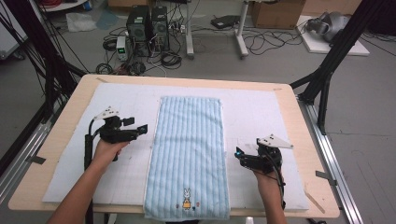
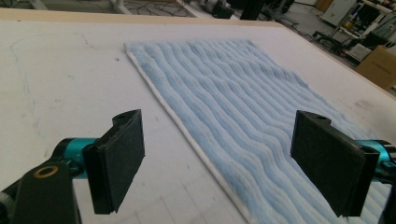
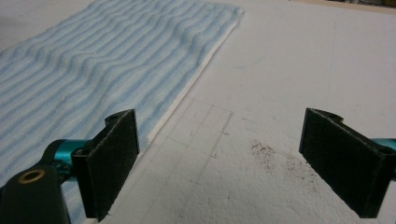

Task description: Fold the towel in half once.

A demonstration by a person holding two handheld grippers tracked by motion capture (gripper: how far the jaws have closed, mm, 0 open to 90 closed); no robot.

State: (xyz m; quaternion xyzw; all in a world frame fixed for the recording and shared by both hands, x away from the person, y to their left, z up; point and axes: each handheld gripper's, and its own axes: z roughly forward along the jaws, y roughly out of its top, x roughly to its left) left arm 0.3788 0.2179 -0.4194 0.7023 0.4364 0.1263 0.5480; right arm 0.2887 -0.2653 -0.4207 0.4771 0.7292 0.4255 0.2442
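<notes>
A light blue striped towel (image 1: 189,149) lies flat and lengthwise down the middle of the white mat (image 1: 261,109), with a small rabbit picture near its front end, which hangs slightly over the table edge. My left gripper (image 1: 141,129) hovers open just left of the towel's left edge, jaws wide apart over that edge in the left gripper view (image 2: 217,158). My right gripper (image 1: 239,155) stands open just right of the towel's right edge; in the right gripper view (image 3: 219,163) its jaws span bare mat, with the towel (image 3: 107,60) beside the left jaw.
The mat covers a light wooden table (image 1: 60,140). Dark specks (image 3: 275,156) mark the mat between the right jaws. Beyond the table lie the floor, computer towers (image 1: 147,25), cables and black frame legs (image 1: 327,70).
</notes>
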